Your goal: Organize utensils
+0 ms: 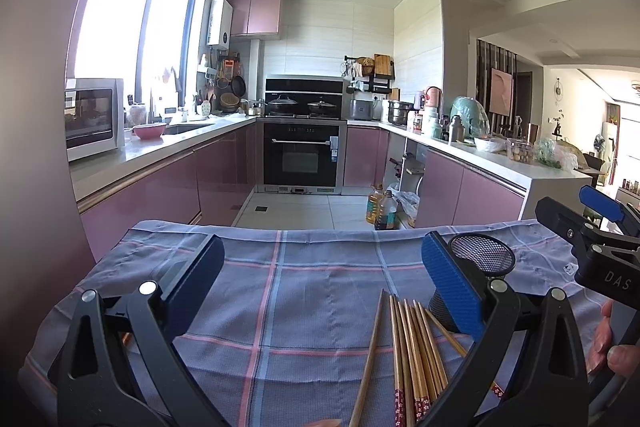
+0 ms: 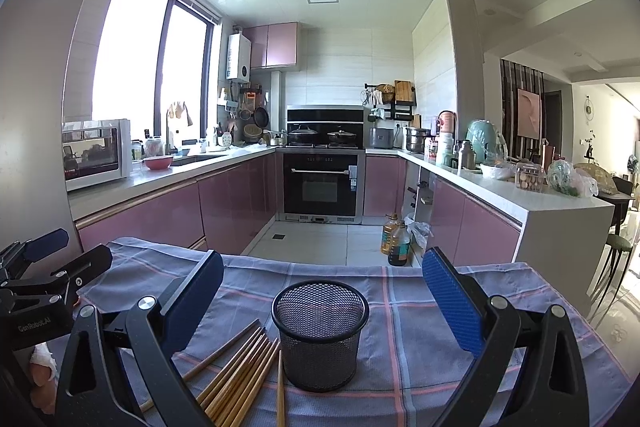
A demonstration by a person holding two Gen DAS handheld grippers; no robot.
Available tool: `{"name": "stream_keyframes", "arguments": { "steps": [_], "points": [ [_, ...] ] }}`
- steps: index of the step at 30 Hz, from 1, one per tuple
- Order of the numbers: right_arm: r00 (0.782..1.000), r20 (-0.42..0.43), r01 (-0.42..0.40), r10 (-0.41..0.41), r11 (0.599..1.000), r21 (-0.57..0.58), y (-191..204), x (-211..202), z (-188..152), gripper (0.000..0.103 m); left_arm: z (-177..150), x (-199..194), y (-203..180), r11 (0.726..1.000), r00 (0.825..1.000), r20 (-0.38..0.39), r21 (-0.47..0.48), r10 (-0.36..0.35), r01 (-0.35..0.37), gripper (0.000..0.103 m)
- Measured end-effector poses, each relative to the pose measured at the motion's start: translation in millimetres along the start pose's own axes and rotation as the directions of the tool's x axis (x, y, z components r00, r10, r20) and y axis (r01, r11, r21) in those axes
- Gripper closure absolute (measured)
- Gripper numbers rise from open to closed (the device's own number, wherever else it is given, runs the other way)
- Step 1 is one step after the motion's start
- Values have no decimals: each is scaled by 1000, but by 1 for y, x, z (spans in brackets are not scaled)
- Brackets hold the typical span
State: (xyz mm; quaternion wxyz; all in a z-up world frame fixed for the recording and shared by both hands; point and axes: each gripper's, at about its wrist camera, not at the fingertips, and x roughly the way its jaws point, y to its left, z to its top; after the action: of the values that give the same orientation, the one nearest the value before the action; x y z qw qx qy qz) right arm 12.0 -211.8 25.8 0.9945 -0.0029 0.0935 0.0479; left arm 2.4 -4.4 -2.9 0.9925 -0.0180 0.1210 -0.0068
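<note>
A plaid tablecloth (image 2: 440, 307) covers the table. On it stands an upright black mesh holder (image 2: 320, 335), with wooden chopsticks (image 2: 240, 375) lying just beside it. The left gripper (image 1: 320, 287) and the right gripper (image 2: 320, 303) are both wide open, holding nothing.

Upright black wire-mesh cup (image 2: 320, 335) mid-cloth, blocking the centre line. Fanned bundle of bamboo chopsticks (image 2: 240, 375) just beside its near-left foot — one stick angled against the base. Open blue-and-pink checked tablecloth (image 2: 420, 327) right of the cup and along the far edge — passable.
</note>
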Motion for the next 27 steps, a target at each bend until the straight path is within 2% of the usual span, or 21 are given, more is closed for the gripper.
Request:
{"name": "stream_keyframes", "arguments": {
  "steps": [27],
  "points": [
    [1000, -6, 6, -6, 1000, 3, -1, -5, -1, 7, -1, 1, -2, 1000, 1000, -6, 2, -1, 1, 6]
  ]
}}
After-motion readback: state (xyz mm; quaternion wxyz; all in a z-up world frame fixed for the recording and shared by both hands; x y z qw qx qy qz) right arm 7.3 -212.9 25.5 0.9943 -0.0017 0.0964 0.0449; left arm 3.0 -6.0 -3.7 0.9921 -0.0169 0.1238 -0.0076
